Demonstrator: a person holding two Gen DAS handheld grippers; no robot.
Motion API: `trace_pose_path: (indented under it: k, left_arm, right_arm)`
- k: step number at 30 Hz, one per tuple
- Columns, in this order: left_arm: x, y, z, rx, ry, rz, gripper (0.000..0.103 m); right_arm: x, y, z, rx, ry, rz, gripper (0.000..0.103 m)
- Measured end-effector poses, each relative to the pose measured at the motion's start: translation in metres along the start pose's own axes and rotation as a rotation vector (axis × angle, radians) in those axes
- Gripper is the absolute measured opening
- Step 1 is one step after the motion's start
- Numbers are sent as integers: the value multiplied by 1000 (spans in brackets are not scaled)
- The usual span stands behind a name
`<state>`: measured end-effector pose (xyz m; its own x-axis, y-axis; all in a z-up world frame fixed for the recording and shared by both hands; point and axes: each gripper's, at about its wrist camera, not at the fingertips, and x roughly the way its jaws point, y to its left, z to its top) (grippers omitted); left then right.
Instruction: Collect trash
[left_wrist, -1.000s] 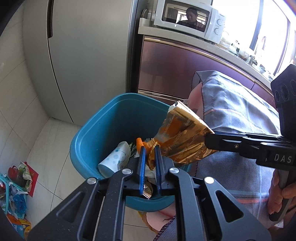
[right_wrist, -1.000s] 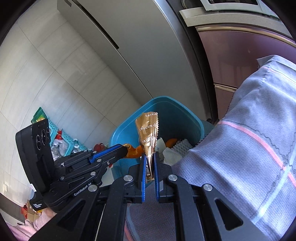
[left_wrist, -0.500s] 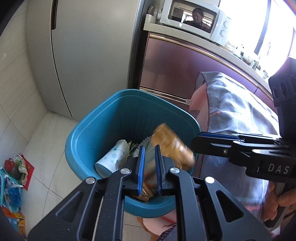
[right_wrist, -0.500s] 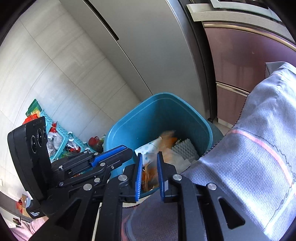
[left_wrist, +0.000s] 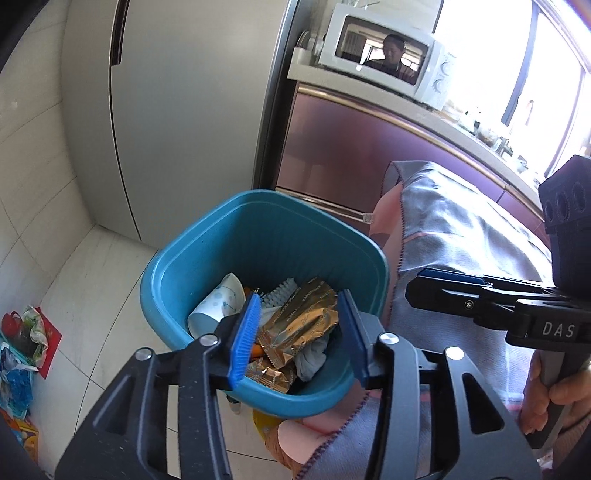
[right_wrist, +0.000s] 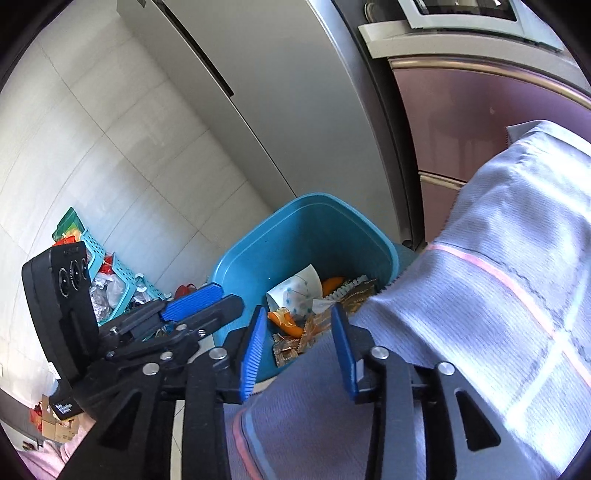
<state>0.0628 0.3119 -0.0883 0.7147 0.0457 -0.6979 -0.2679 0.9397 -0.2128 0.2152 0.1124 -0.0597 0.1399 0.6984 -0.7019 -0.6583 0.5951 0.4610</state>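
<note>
A blue trash bin (left_wrist: 207, 254) (right_wrist: 258, 254) stands on the floor beside the cloth-covered table. Inside lie a gold snack wrapper (left_wrist: 301, 321) (right_wrist: 317, 325), a white dotted paper cup (left_wrist: 218, 306) (right_wrist: 295, 291), orange peel (right_wrist: 284, 319) and other scraps. My left gripper (left_wrist: 297, 332) hovers over the bin's near rim, its jaws opening with nothing pressed between the blue pads. My right gripper (right_wrist: 297, 347) hangs over the table edge and the bin, jaws also opening and holding nothing. Each gripper shows in the other's view, the right gripper (left_wrist: 443, 286) and the left gripper (right_wrist: 192, 304).
A grey cloth with pink stripes (right_wrist: 498, 295) drapes the table on the right. A tall steel fridge (left_wrist: 177, 103) stands behind the bin, a microwave (left_wrist: 384, 62) on the purple counter. Baskets with clutter (right_wrist: 107, 288) sit on the floor at left. A person's hand (left_wrist: 546, 391) grips the right handle.
Both grippers were shut on gold and orange wrappers above the bin; their jaws have spread and the wrappers have dropped into the bin.
</note>
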Motion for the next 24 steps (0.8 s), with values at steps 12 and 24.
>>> trace_pose_path:
  k: [12,24]
  left_arm:
    - [-48,-34,-15,64,-123,-18,95]
    - [-80,-104,-33,131,-282,-42,97]
  right_arm:
    - [-68,-16,-31,-20,-153,-86,72]
    - [-165,-26,-96,-47,-422,-363,96]
